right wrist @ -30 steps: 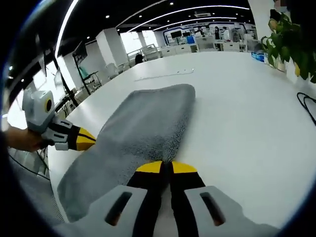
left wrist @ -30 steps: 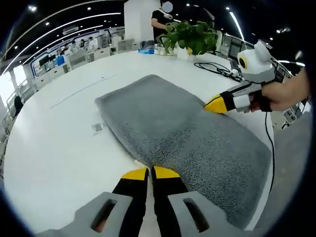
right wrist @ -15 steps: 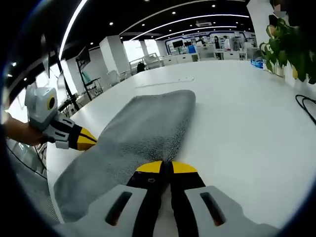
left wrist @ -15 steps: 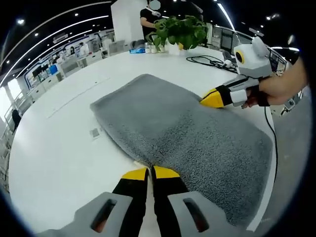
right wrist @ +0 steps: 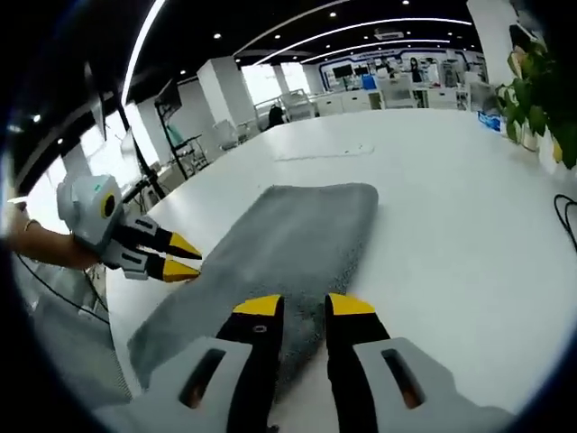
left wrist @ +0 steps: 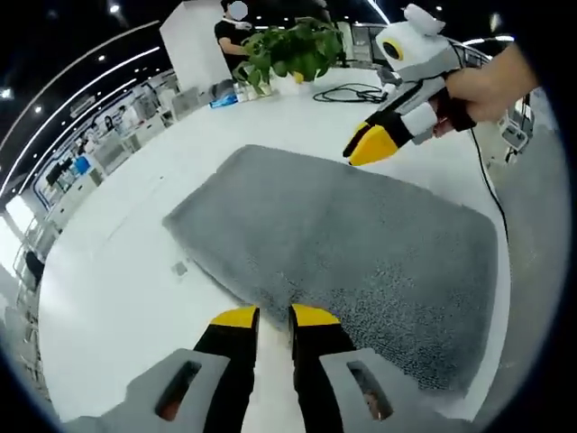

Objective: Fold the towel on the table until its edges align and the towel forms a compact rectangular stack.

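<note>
A grey towel lies flat as a long folded rectangle on the white table. My left gripper hovers at the towel's near long edge, open, with nothing between its yellow tips. Across the towel, my right gripper is held in a hand, raised just above the far edge. In the right gripper view the towel stretches away from my right gripper, which is open over the towel's edge. The left gripper shows at the left, its two yellow tips apart beside the towel.
A potted plant and a black cable sit at the table's far end, with a person standing behind. A small label lies on the table left of the towel. The table edge runs close along the towel's right end.
Both grippers were shut on the towel's opposite long edges; both have now opened and let go. The right gripper has risen off the towel.
</note>
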Available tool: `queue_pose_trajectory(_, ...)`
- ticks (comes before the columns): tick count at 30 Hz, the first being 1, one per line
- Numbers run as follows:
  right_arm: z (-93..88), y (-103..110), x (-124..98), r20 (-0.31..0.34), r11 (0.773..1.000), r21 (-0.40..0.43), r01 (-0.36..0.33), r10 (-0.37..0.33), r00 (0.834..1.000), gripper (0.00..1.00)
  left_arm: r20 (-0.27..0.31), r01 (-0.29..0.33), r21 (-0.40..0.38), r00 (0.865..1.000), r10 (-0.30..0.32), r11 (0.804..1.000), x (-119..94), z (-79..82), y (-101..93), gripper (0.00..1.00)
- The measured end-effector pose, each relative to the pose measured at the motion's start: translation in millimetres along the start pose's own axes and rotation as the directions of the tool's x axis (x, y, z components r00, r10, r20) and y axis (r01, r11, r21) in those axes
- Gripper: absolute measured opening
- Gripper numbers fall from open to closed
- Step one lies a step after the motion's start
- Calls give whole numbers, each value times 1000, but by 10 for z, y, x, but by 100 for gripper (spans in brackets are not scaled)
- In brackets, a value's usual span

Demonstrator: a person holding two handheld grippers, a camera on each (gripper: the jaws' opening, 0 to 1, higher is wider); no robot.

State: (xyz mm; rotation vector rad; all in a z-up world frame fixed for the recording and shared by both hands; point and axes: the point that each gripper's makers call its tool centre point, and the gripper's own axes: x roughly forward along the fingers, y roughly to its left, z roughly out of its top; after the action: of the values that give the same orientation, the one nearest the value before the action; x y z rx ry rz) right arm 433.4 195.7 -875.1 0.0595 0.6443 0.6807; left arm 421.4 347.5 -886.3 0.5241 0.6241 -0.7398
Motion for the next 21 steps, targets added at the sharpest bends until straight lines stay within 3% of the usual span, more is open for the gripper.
queue_pose_trajectory(4, -31, 141, -121, -35, 993, -109, -50, 47, 998, 19, 17, -4, 11, 1000, 4, 1000, -141, 85, 12, 23)
queue_pose_trajectory(9, -127, 377, -312, -89, 956, -270, -111, 90, 992, 19, 48, 19, 56, 999, -22, 998, -308, 167, -177, 24)
queue_pose_trajectory(13, -220, 523, -406, -110, 941, -309, -137, 108, 988, 19, 29, 76, 137, 996, -81, 988, -383, 102, -475, 24)
queue_pose_trajectory(21, -508, 757, -584, -157, 936, -314, -159, 114, 981, 20, -13, 151, 198, 988, -152, 969, -541, -130, -900, 24)
